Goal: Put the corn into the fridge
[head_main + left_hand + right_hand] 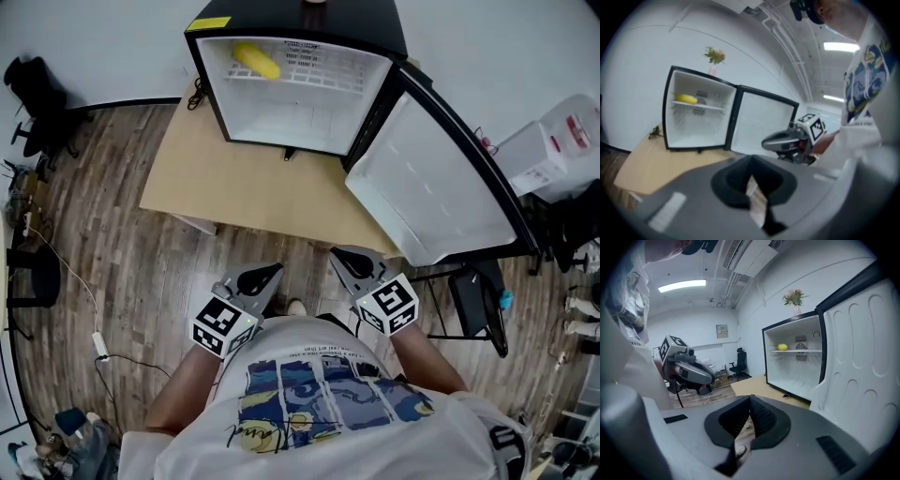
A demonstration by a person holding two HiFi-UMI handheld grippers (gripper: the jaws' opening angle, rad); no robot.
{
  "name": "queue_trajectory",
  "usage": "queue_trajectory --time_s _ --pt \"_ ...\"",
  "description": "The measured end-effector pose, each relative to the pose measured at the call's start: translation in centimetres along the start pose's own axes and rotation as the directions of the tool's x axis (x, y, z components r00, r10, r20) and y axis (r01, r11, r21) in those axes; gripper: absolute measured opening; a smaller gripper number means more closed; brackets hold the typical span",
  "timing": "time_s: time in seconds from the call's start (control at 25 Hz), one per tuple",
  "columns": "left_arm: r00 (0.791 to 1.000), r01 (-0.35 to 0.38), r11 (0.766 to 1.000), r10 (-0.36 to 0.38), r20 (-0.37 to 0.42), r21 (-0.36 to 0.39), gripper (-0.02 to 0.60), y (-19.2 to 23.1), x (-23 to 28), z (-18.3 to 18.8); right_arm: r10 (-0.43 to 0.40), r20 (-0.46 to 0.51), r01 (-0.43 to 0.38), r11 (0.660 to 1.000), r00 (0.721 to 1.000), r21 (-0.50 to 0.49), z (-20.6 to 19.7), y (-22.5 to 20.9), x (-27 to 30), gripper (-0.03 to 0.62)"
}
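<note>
The yellow corn (255, 58) lies on the upper wire shelf inside the open black mini fridge (309, 19). It also shows as a small yellow shape in the left gripper view (686, 99) and the right gripper view (782, 347). The white-lined fridge door (422, 187) is swung wide to the right. Both grippers are held close to the person's body, well short of the table. My left gripper (267, 277) (751, 161) has its jaws together with nothing between them. My right gripper (349, 262) (750, 399) is shut and empty too.
The fridge stands on a low tan table (234, 178) over wood flooring. A vase of flowers (715, 56) tops the fridge. A white plastic bin (553, 145) sits at the right, a black stand (478, 300) under the door, a cable (94, 309) on the floor at left.
</note>
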State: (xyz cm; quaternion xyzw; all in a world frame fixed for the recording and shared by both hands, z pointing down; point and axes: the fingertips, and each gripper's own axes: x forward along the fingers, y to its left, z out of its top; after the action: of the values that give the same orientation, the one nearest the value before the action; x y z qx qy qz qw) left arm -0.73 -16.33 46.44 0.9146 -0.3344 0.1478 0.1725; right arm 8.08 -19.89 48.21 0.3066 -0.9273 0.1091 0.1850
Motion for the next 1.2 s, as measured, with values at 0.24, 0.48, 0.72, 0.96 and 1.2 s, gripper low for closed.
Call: queue_trajectory --time_s 0.24,0.48,0.72,0.96,1.2 --pt "1.0 0.002 1.0 -0.002 0.014 0.022 0.011 -1.6 0.7 0.6 -0.004 0.001 0.004 1.0 1.0 -0.018 -0.6 1.2 -1.8 0.012" --pt "1.0 -0.012 0.999 0.011 0.018 0.036 0.011 -1.9 0.1 0.6 0.005 0.012 -0.005 1.0 1.0 -0.03 -0.2 1.8 -2.2 0.012" --pt "0.998 -0.05 0.999 0.049 0.032 0.006 0.011 -1.5 -1.4 0.4 0.023 0.012 -0.022 0.997 1.0 -0.071 0.4 2.7 -2.2 0.012" --pt "0.997 -0.064 0.998 0.064 0.035 0.006 0.014 -2.0 -2.0 0.1 0.036 0.013 -0.035 0.995 0.999 -0.098 0.5 3.4 -2.4 0.012" --pt "0.996 -0.078 0.997 0.078 0.034 0.0 0.014 -1.6 -2.4 -0.2 0.036 0.013 -0.034 0.994 0.999 -0.107 0.5 3.8 -2.1 0.012"
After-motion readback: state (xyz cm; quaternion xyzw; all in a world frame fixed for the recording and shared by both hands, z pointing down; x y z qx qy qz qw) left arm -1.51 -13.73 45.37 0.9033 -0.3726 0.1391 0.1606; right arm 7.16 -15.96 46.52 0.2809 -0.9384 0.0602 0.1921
